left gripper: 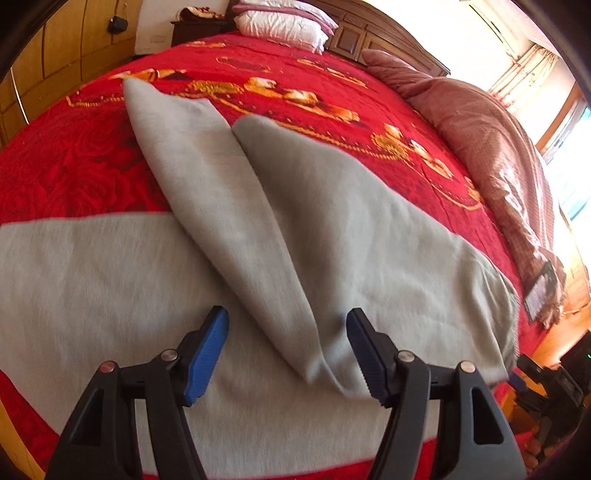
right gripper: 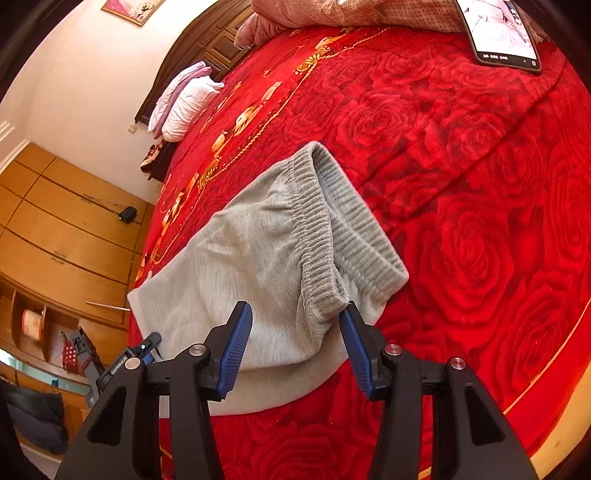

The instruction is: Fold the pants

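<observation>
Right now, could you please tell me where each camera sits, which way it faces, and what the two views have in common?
Left wrist: sits on the left gripper, looking down along its open blue fingers at the folded legs of the grey pants; headboard pillows beyond.
Right wrist: sits on the right gripper, facing the pants' elastic waistband, its blue fingers either side of the cloth; a phone lies farther off.
Shared: the pants, red rose bedspread, pillows, wooden wardrobe.
</observation>
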`<state>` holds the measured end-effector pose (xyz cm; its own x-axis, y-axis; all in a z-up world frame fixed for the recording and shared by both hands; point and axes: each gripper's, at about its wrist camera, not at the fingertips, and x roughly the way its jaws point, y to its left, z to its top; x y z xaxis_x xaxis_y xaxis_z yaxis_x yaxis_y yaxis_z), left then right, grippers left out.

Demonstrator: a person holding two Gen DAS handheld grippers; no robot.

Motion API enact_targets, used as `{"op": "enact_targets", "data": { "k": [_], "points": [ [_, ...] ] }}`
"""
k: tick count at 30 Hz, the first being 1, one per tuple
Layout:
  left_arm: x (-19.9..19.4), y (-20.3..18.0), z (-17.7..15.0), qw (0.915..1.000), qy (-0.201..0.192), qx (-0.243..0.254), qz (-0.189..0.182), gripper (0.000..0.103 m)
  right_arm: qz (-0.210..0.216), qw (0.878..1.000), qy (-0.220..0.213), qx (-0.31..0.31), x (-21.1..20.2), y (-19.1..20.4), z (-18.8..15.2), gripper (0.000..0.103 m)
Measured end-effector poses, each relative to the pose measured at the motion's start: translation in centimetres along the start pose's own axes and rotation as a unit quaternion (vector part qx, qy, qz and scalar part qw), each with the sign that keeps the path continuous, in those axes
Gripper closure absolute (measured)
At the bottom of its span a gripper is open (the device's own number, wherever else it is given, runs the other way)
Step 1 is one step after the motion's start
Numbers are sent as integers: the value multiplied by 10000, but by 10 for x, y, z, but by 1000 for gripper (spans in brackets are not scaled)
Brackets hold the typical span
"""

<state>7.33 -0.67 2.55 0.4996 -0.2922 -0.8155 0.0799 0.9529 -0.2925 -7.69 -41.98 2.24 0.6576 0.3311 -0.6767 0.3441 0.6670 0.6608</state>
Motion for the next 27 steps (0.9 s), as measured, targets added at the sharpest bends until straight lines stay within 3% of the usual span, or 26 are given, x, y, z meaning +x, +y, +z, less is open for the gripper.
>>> {"op": "enact_targets", "data": {
  "k": [4,6,8,10,12,20,27],
  "points": [
    [10,0,15,9999,-55,-21,98,34,-61,9999,73,71,8,-4,2,53],
    [11,-1,20,9999,-92,-23,81,36,-60,9999,70,98,11,-6,3,73],
    [10,0,23,9999,-155,-30,61,54,-54,9999,15,104,9,-7,5,85],
    [6,1,24,9998,-195,-9,63,83,148,9998,-99,107,2,-8,9,89],
    [-2,4,26,9997,-262,-3,-13,94,204,9995,-245,2,-8,-5,13,90],
    [-67,11,10,9970,-724,170,-202,97,181,9963,-682,-484,-48,14,17,92],
    [-86,9,-36,9981,-415,416,-180,97,-190,9968,-597,-498,-47,-4,3,92]
  ]
}}
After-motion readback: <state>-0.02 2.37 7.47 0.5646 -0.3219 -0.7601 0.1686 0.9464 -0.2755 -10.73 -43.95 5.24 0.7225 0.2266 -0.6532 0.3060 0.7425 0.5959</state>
